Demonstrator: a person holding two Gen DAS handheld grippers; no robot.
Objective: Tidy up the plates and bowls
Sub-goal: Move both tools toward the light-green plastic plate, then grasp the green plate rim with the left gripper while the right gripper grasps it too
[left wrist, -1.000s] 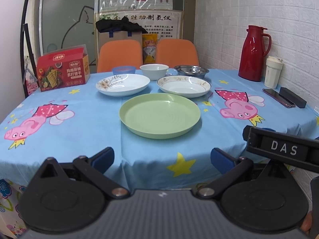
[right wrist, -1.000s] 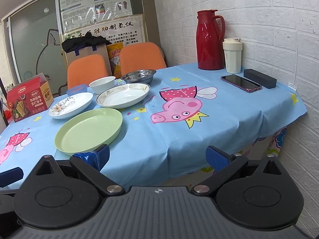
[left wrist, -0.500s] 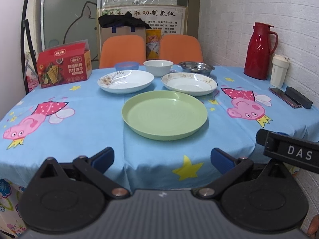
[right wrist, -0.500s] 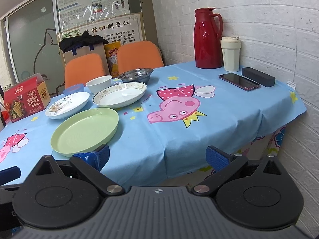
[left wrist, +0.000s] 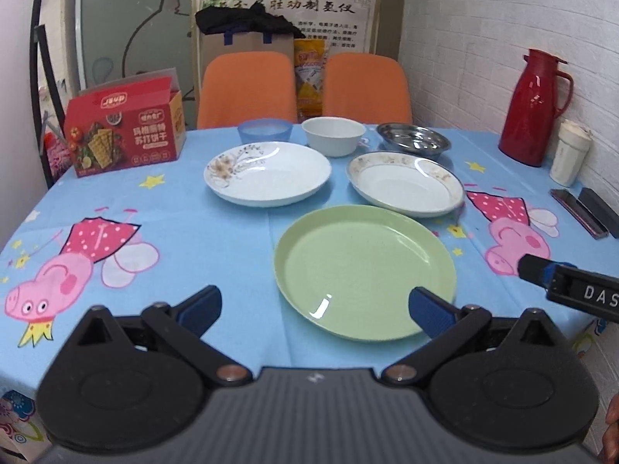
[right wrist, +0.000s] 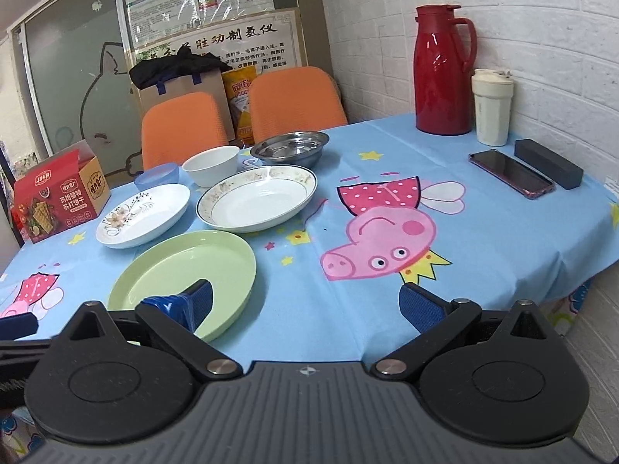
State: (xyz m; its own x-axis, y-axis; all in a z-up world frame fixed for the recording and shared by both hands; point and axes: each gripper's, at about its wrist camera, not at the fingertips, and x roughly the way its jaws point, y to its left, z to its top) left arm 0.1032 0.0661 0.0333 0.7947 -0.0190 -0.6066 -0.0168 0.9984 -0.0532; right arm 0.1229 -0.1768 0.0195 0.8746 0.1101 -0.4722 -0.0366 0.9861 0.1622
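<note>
A green plate [left wrist: 363, 270] [right wrist: 185, 274] lies nearest on the blue tablecloth. Behind it sit a white floral plate [left wrist: 267, 172] [right wrist: 143, 210] and a gold-rimmed plate [left wrist: 406, 183] [right wrist: 257, 197]. Further back stand a blue bowl [left wrist: 264, 130] [right wrist: 156, 176], a white bowl [left wrist: 333, 135] [right wrist: 211, 164] and a steel bowl [left wrist: 412, 141] [right wrist: 290, 148]. My left gripper [left wrist: 315, 311] is open above the green plate's near left rim. My right gripper [right wrist: 305, 305] is open, just right of that plate, with nothing held.
A red cracker box [left wrist: 123, 131] stands at the back left. A red thermos [right wrist: 443, 73], a cream cup [right wrist: 491, 108], a phone [right wrist: 510, 173] and a black case [right wrist: 547, 168] line the right side by the brick wall. Two orange chairs [left wrist: 245, 89] stand behind the table.
Both grippers have moved forward and higher over the table toward the green plate. The plates and bowls have not moved.
</note>
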